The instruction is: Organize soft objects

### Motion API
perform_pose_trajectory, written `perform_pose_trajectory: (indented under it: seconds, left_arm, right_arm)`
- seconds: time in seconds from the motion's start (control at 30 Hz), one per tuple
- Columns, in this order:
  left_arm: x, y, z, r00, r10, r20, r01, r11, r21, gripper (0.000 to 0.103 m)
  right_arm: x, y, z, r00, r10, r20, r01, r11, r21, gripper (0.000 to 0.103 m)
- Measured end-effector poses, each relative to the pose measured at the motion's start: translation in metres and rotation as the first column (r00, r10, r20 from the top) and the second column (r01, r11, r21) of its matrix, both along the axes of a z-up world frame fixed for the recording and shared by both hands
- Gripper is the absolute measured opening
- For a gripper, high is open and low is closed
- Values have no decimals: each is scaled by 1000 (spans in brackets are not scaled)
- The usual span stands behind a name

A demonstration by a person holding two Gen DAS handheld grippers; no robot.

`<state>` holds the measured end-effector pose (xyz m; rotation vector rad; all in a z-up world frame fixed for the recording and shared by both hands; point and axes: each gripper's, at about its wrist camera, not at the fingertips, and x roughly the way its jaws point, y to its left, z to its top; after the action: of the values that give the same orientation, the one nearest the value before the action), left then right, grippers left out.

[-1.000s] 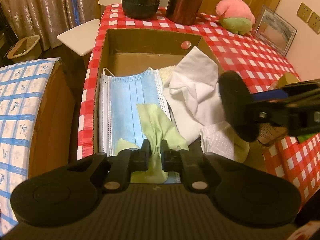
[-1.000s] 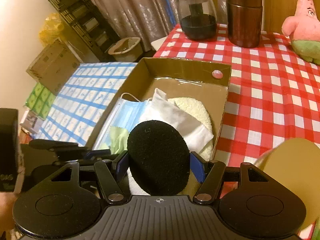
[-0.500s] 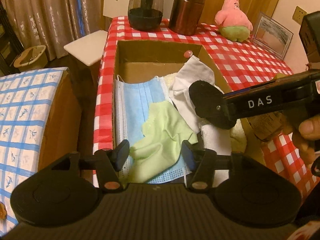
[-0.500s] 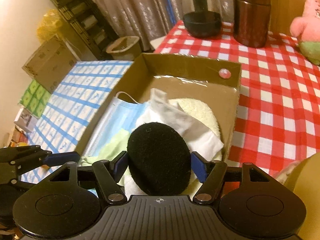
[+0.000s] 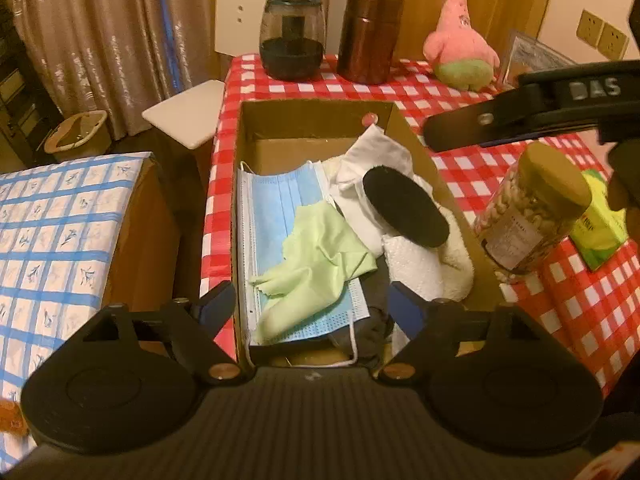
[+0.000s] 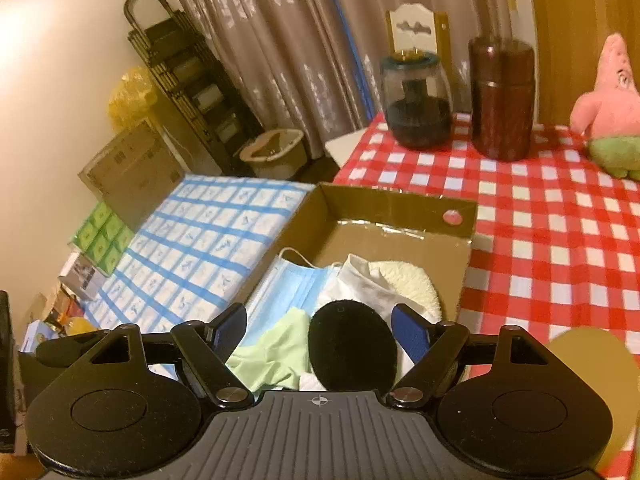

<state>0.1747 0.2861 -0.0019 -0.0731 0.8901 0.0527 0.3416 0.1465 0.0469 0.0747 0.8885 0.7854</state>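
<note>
Cardboard forms the open box (image 5: 408, 136) that sits on the red-checked tablecloth (image 5: 460, 164), directly ahead of and below both pairs of jaws. The left gripper (image 5: 310, 306) has its jaws spread wide, having just been opening, and nothing is between them; the pale green cloth (image 5: 320, 256) lies loose beyond the fingertips, draped over the blue face mask (image 5: 272, 208) in the box. The right gripper (image 6: 320, 330) also stands released, its jaws having just been opening; the black oval pad (image 6: 352, 350) shows in the gap between them but neither blue finger (image 6: 410, 338) presses on it. In the left wrist view that pad (image 5: 404, 212) rests in the box on the white cloth (image 5: 376, 160), beside a white towel (image 5: 416, 268) and a cream fleecy piece (image 5: 458, 256). Part of the right gripper reaches in from the right edge, above a jar with a gold lid (image 5: 532, 208) on the tablecloth. Well beyond the jaws stand a dark glass jar (image 5: 291, 40), a brown canister (image 5: 368, 36) and a pink plush star (image 5: 460, 44).
</note>
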Motion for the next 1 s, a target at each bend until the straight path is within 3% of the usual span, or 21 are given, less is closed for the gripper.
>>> perform_pose_trajectory:
  seconds: [0.07,0.27,0.4,1.0]
  left_arm:
    - [-6,-3,5,1000,19,12,-19,1000,5,89]
    - [-26,-16,18,999,34,40,-34,999,8,92]
    - [-44,-32,24,995,45,88,-50,997,56,92]
    - [-126,-66,48,968,216,126,-207,975,-80,97]
  right_arm:
    - [-6,-9,9,1000,-9,10,9,1000,2,79]
    - [-35,-40,22,999,-33,37,33,999,-11,80]
    - [-58,-59,24,997,-57,44,57,998,-18,80]
    - [-158,-114,13,991,-103,85,110,991,-71,80]
